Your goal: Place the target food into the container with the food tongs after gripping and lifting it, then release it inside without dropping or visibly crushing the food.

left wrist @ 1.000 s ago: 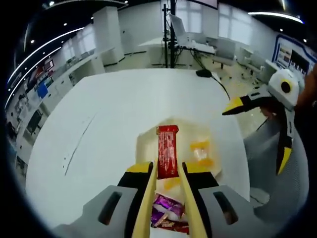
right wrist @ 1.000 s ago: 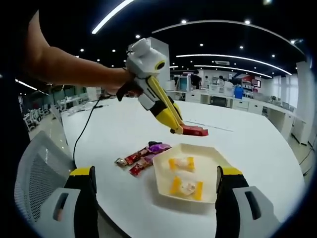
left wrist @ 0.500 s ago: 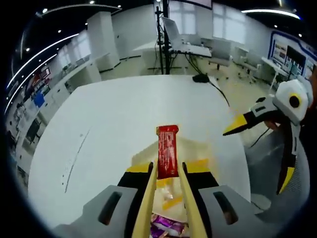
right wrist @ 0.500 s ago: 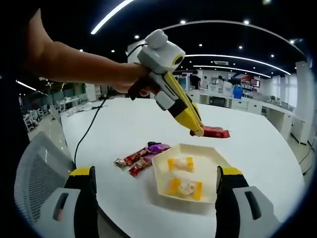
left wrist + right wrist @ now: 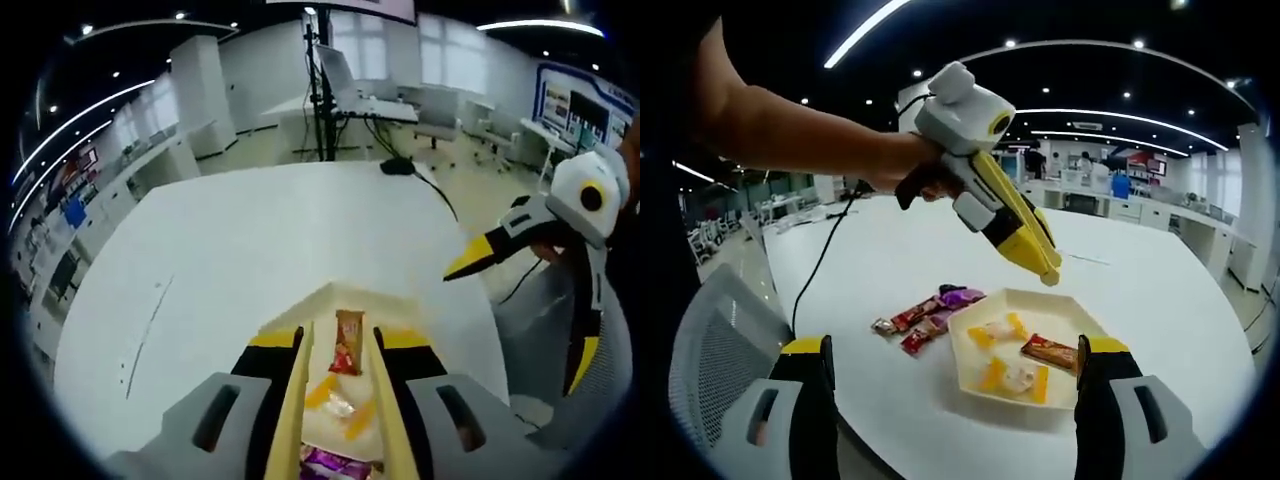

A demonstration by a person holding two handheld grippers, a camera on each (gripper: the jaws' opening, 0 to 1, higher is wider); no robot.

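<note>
Taking the cream tray (image 5: 970, 375) as our landmark, we find a small heap of spare wrapped snacks (image 5: 925, 318) on the white table (image 5: 870, 270) just off its left edge, probably stock not yet moved. Inside the tray lie two yellow-wrapped candies (image 5: 1013, 377), and to their right the red snack bar (image 5: 1049, 352), flat on the tray floor near the right rim, touching nothing that grips it. Above the tray's far side hangs the left hand-held gripper (image 5: 1050, 270); its yellow jaws hold nothing, and in the left gripper view they stand slightly parted with the bar (image 5: 348, 343) seen between and beyond them. We judge the release done. The right hand-held gripper (image 5: 955, 385) waits spread wide at the tray's near side, out of the way.
</note>
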